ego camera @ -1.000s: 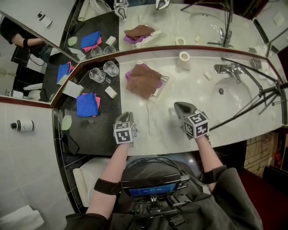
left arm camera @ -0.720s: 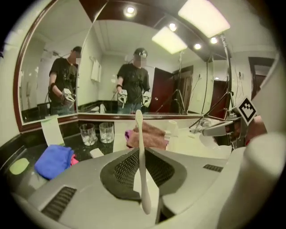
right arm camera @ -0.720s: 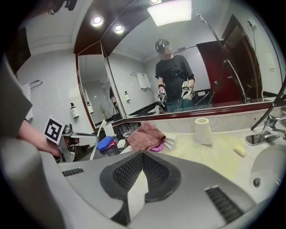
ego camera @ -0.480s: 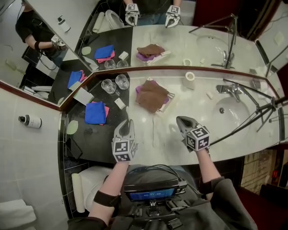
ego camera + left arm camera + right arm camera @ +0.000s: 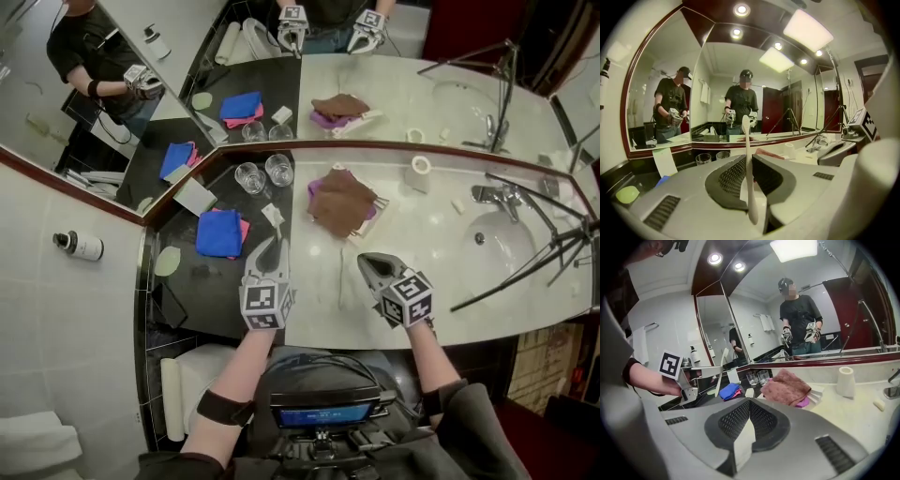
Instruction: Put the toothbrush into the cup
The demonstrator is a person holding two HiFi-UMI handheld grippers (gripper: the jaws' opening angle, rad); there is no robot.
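**Above the desk's near edge: toothbrush pinched, both glasses waiting**

Above the near edge of the white marble desk (image 5: 412, 239), the left tool (image 5: 747, 165) pinches a slim white plastic toothbrush (image 5: 746, 136) partway along its shaft. The brush stands almost upright between the pads, with a long stretch above them and a short tail below. Which end carries the bristles cannot be made out. The right tool (image 5: 749, 405) hangs beside it over the desk, its jaws pressed together with nothing between them.

The toothbrush looks light, stiff and smooth. It should not bend, but so narrow a handle could swivel or slide in the pads if it knocks against a rim. The present hold on the shaft seems sound, since it leaves the lower end free to go into a cup first.

The likely targets are two clear glass tumblers (image 5: 248, 175). They stand upright, just beside each other, on the black part of the desk close to the mirror and well ahead of the left tool. Both appear empty. Being glass, they could tip or chip under a careless tap, so a gentle drop from just above the mouth looks wiser than a push.

A folded blue cloth (image 5: 220, 232) lies near them on a pink one. A folded brown towel (image 5: 342, 199) rests on a white tray farther right. The white sink basin (image 5: 502, 246) holds nothing visible.
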